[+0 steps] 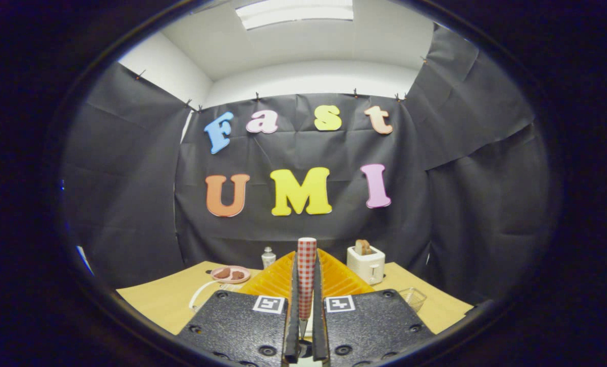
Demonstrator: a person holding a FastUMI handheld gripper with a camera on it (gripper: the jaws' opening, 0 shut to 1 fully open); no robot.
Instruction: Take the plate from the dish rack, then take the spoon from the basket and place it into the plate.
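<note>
Holding spoon [306,270] upright, its checkered handle pinched between nearly closed gripper [306,326] fingers, we judge it out of basket [413,297]. Orange dish rack [334,278] just beyond fingers. Plate we can't tell apart; placing spoon into it remains.

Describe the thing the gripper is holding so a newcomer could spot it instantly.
Start at the wooden table with the orange dish rack. In front of the rack, the gripper is shut on a spoon standing upright between its fingers. Its red-and-white checked handle sets it apart from the plain white toaster.
</note>
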